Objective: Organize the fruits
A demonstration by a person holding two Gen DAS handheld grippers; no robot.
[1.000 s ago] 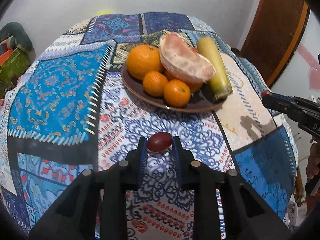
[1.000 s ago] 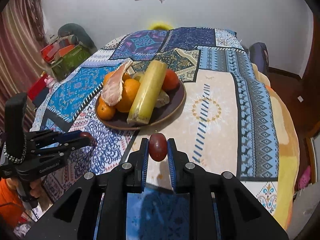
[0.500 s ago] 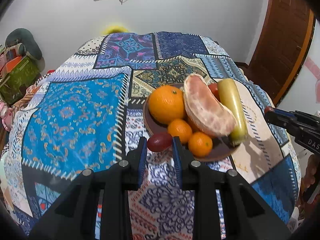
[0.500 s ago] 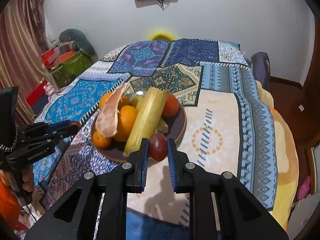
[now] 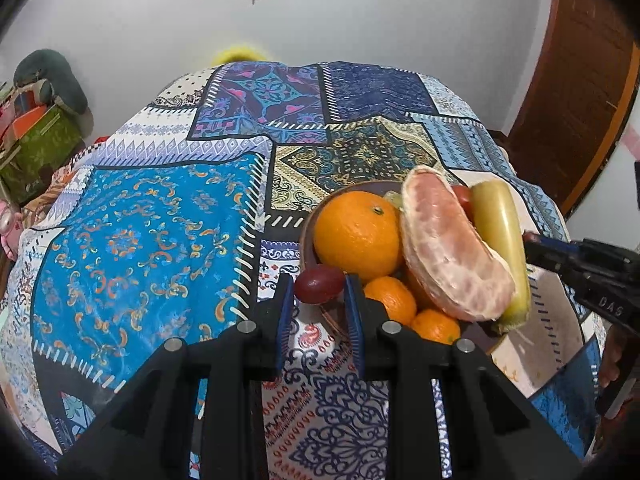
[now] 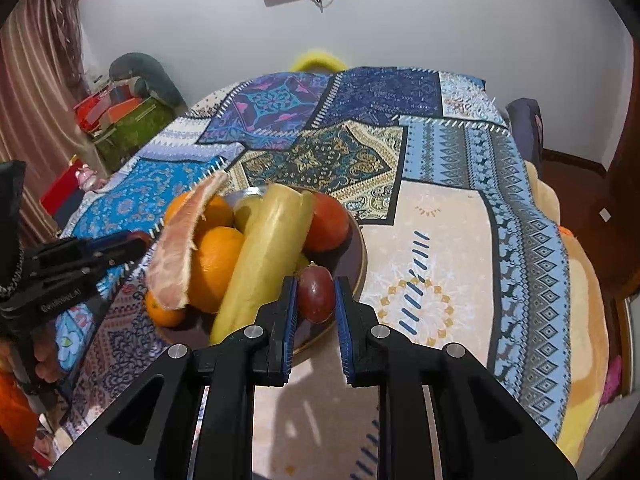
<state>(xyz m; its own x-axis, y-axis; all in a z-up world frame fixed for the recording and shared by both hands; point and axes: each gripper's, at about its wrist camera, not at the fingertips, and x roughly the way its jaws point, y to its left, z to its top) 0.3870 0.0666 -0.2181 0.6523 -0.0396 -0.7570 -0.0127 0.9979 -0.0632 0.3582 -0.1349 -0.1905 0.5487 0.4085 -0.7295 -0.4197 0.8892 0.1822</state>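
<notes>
A brown plate (image 5: 308,236) (image 6: 358,248) on the patchwork cloth holds a big orange (image 5: 356,236), small oranges (image 5: 390,298), a peeled pomelo wedge (image 5: 448,248) (image 6: 180,248), a long yellow-green fruit (image 5: 500,232) (image 6: 264,252) and a red fruit (image 6: 326,222). My left gripper (image 5: 318,292) is shut on a dark red grape (image 5: 319,283) at the plate's near-left rim. My right gripper (image 6: 316,300) is shut on another dark red grape (image 6: 316,294), over the plate's near-right edge. The left gripper (image 6: 132,242) also shows in the right wrist view.
The patchwork tablecloth (image 5: 152,232) (image 6: 460,240) spreads wide on both sides of the plate. Boxes and cushions (image 6: 124,116) stand by the far-left wall. A dark wooden door (image 5: 576,80) is at the right. A hand (image 6: 44,360) holds the left tool.
Both grippers moved forward toward the plate, each still carrying its grape. The plate now sits close against the fingertips in both views.
</notes>
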